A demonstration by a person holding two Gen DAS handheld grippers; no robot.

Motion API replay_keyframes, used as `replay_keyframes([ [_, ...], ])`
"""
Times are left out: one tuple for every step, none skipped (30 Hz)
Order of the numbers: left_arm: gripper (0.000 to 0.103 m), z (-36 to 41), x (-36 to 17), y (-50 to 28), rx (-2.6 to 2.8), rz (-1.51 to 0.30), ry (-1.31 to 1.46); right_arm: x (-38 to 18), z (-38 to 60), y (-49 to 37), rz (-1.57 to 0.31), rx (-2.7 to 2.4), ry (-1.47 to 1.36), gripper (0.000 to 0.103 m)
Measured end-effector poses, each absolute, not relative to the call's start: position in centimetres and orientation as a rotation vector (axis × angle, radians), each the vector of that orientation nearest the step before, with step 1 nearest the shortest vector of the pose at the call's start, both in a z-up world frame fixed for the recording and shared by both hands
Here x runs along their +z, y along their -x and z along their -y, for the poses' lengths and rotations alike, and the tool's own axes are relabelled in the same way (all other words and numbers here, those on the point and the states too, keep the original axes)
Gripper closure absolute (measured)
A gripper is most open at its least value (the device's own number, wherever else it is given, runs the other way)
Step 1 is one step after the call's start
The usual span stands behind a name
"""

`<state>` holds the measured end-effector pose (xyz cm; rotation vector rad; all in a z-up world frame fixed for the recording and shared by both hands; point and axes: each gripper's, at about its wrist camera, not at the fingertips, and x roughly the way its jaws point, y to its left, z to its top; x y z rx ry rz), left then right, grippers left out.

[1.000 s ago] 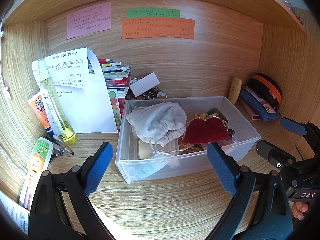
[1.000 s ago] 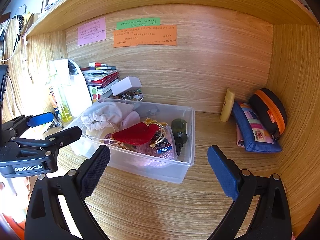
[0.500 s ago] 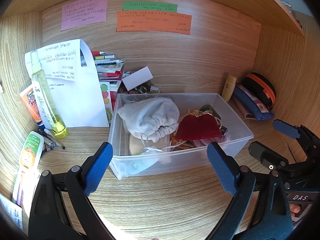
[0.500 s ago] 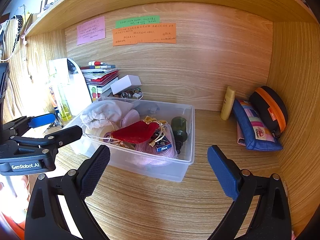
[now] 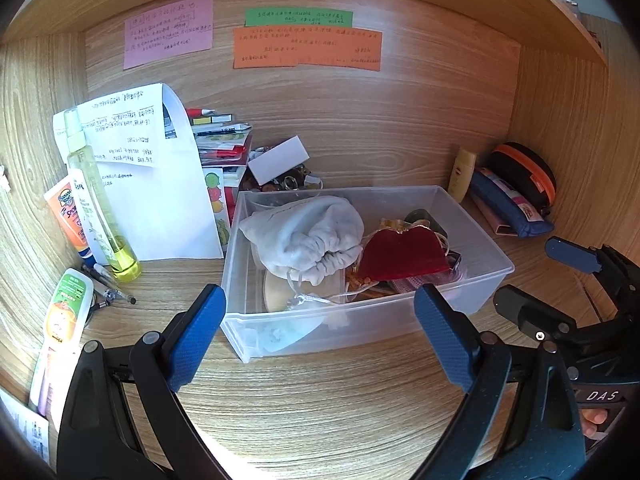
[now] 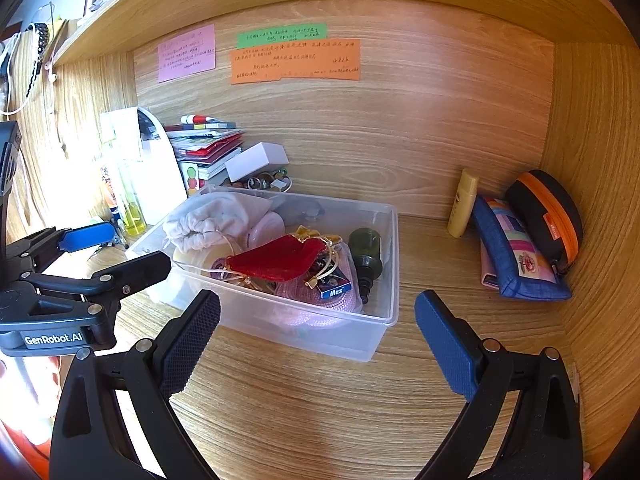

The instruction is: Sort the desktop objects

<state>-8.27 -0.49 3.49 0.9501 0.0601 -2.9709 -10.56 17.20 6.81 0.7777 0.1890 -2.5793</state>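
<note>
Clear plastic bin sits mid-desk holding a white pouch and red pouch, barely shifted in view from a second ago. Left gripper and right gripper still hover near it, jaws spread wide, empty.

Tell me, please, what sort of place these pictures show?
Probably a wooden study desk nook at home: sticky notes on the back panel, a stack of books, a pencil case beside a clear storage box.

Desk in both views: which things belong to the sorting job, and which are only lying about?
For the job:
clear plastic bin
white drawstring pouch
red pouch
yellow spray bottle
blue pencil case
left gripper, open
right gripper, open

Lying about:
sticky notes on the back wall
white paper
</note>
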Motion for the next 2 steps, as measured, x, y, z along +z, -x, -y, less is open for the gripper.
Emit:
replay_keyframes([
  [0.007,0.53,3.45,8.26,-2.963,-0.059,-0.954,6.79,-17.16,10.57,-0.189,-2.578,-0.780,0.006],
  [0.007,0.57,3.41,8.29,-2.952,-0.058,-0.957,6.78,-17.11,10.58,-0.189,-2.576,-0.780,0.006],
])
